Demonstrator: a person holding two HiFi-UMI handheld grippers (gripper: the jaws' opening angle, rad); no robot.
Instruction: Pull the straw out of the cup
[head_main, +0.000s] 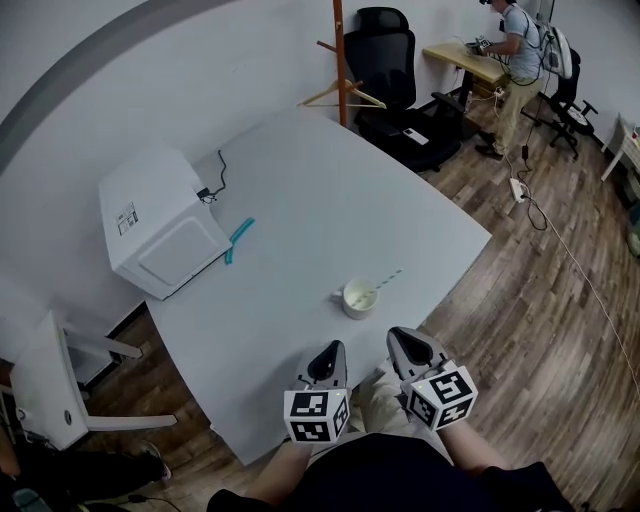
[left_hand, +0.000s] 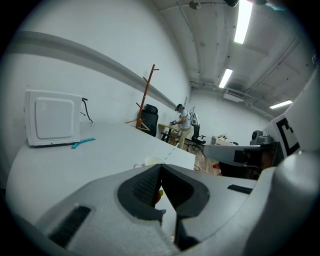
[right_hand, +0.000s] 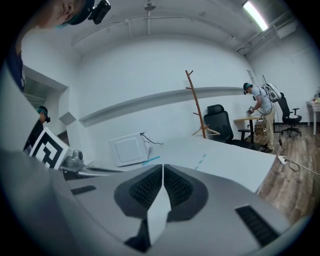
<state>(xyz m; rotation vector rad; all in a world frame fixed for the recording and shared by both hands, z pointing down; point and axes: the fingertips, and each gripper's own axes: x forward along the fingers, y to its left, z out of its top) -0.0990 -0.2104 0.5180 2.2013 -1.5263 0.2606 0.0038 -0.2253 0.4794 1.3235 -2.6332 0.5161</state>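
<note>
Table (head_main: 300, 200): white, large, fills most of the head view. A white box-shaped appliance (head_main: 160, 220) sits at its far left, with a teal strip (head_main: 240, 240) just beside it. Neither matters for the task.

Left tongs (head_main: 333, 350) and right tongs (head_main: 402, 340): both at the near edge of the table, side by side, pointing forward. Each gripper view shows its jaws pressed together with nothing pinched.

Cup (head_main: 360, 298): small, white, upright on the table close to the near edge. It stands just ahead of the tongs and roughly between their two lines. Its handle points toward the left side. Nothing touches it.

Straw (head_main: 385, 280): the lower end sits in the cup. The long axis leans away from me and to the right, so the free end overhangs the rim on the right. It is thin and pale, with faint bluish bands. The left gripper view shows it rising out of the cup (left_hand: 152, 161).

Judgement: the right tongs are nearer the free end and better placed to take it. They must spread first, then pull along the straw's lean. The left tongs are on the handle side and could steady the cup.
</note>
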